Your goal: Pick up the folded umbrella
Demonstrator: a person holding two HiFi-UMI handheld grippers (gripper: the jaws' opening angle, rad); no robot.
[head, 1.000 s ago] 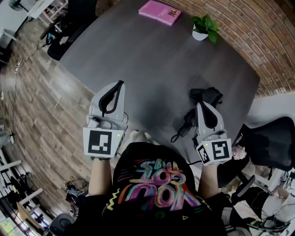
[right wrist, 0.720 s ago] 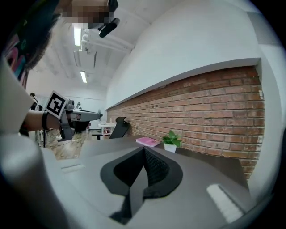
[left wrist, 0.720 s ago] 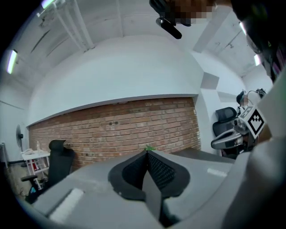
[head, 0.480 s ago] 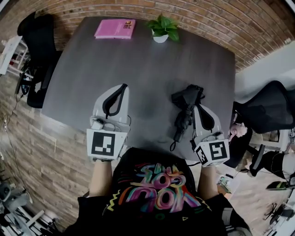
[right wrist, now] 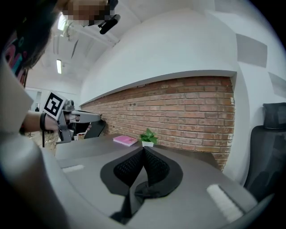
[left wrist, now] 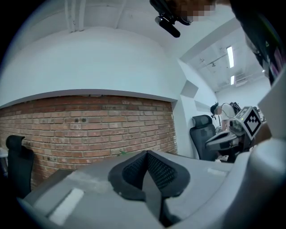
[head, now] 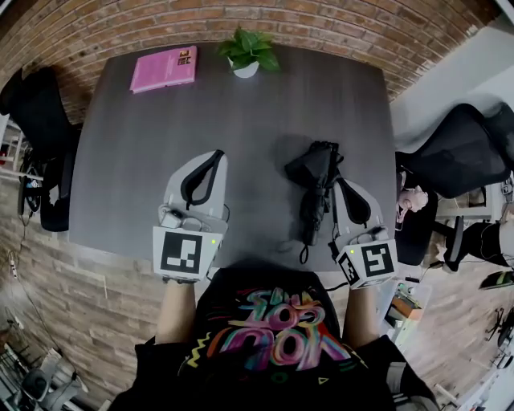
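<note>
The folded black umbrella (head: 315,191) lies on the dark grey table (head: 241,120), its strap trailing toward the near edge. My right gripper (head: 340,184) hovers just to its right, jaws shut and empty; the right gripper view shows its pads (right wrist: 143,149) pressed together with nothing between. My left gripper (head: 214,156) is over the table's near left part, well apart from the umbrella, and its pads (left wrist: 146,154) also meet with nothing held. Neither gripper view shows the umbrella.
A pink book (head: 163,68) and a small potted plant (head: 246,52) sit at the table's far edge by the brick wall (head: 265,16). Black office chairs stand at the right (head: 466,148) and left (head: 40,120) of the table.
The whole view has swung round to face the table squarely. Both grippers now reach over the table, and the umbrella has come to lie just left of the right gripper instead of beyond it.
</note>
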